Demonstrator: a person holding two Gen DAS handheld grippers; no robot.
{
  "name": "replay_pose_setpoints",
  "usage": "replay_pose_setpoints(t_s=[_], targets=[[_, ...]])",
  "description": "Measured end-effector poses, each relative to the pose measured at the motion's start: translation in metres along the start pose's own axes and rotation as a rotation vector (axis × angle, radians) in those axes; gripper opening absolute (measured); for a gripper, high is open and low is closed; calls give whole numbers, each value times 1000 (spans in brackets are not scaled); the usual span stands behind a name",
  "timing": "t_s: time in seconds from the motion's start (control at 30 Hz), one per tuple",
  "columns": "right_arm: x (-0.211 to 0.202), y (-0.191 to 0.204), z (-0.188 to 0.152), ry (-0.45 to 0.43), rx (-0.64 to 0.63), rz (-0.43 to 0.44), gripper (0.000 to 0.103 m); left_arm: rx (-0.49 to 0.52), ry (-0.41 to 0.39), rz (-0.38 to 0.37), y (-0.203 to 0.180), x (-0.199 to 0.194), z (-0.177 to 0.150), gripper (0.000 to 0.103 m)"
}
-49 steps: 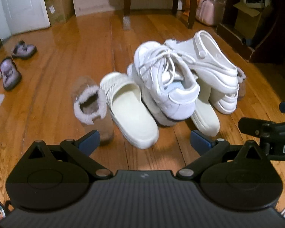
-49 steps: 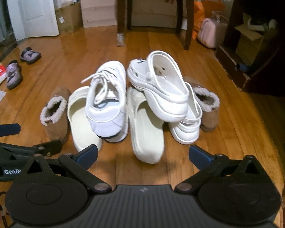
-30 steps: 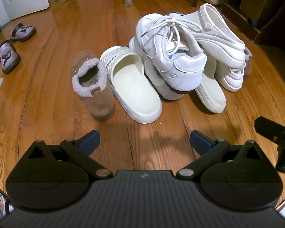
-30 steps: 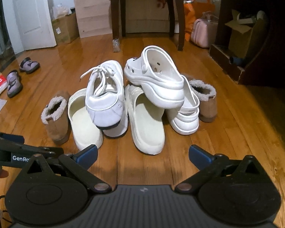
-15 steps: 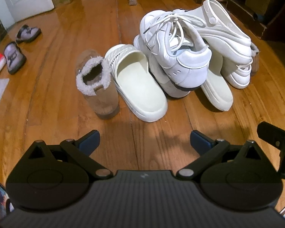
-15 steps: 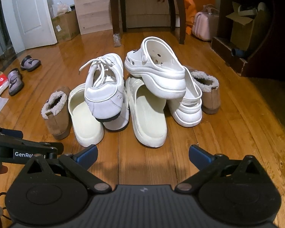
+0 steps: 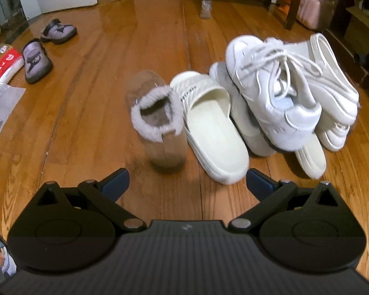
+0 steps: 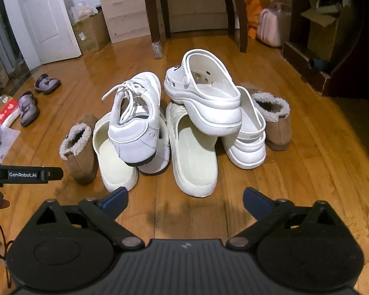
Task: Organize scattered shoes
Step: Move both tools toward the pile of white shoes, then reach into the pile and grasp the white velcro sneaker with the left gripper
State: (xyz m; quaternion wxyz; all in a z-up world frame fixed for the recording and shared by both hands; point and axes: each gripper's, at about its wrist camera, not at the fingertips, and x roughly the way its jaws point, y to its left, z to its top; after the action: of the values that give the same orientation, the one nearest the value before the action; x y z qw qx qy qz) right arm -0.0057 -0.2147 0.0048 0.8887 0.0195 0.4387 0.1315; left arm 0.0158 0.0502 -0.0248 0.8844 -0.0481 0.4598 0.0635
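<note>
A pile of shoes lies on the wood floor. In the right wrist view a white sneaker [image 8: 135,123] leans on a cream slide [image 8: 113,157]. A white clog [image 8: 204,98] rests on a second slide [image 8: 194,157] and on another clog [image 8: 248,137]. Fur-lined brown slippers stand at the left [image 8: 78,145] and right [image 8: 275,120] of the pile. My right gripper [image 8: 185,199] hovers short of the pile, its jaws closing with nothing between them. My left gripper [image 7: 187,182] is open and empty, just in front of the brown slipper [image 7: 160,123] and a cream slide [image 7: 214,132].
Two purple slippers [image 7: 37,59] [image 7: 58,33] and a red-white packet [image 7: 4,67] lie far left. Dark table legs [image 8: 155,12], a cardboard box [image 8: 91,32] and a pink case [image 8: 273,24] stand behind. A dark cabinet [image 8: 332,49] is at the right.
The left view has swung left, so the pile now sits further right and the brown slipper is centred and blurred. The right view has drawn slightly nearer the pile.
</note>
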Motion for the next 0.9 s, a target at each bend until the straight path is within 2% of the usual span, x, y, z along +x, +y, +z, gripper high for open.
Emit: replay_pose_setpoints(t_s=[0.03,0.07,0.13,0.2,0.3,0.37,0.4,0.43,0.6,0.7,0.83,0.9], targets=[[5,-2,2,29,-18,23,67,3,-13,-13,-2,0,2,103],[10,-3,5,61,-29,39,60,6,-25,-36,-4,2,4,103],[24,-7,10,139,-9,46,32,5,-11,-78,-7,8,12,103],[32,-11,19,194,45,64,17,10,-1,-117,-12,13,20,102],[40,-10,34,205,89,123,18,21,-17,-119,-21,19,35,102],[40,-5,38,141,81,116,29,8,-30,-109,-27,26,47,102],[40,-4,37,112,80,111,41,1,-35,-108,-29,30,52,102],[39,-1,36,64,81,109,46,-6,-42,-107,-31,35,57,102],[32,4,23,-77,88,88,47,-10,-86,-70,-40,62,69,100],[39,1,18,-59,101,96,47,-36,-98,-60,-38,73,68,86],[44,-4,16,-21,97,104,47,-19,-125,-56,-41,76,72,85],[43,-4,15,-15,92,104,47,-21,-116,-79,-39,74,75,83]])
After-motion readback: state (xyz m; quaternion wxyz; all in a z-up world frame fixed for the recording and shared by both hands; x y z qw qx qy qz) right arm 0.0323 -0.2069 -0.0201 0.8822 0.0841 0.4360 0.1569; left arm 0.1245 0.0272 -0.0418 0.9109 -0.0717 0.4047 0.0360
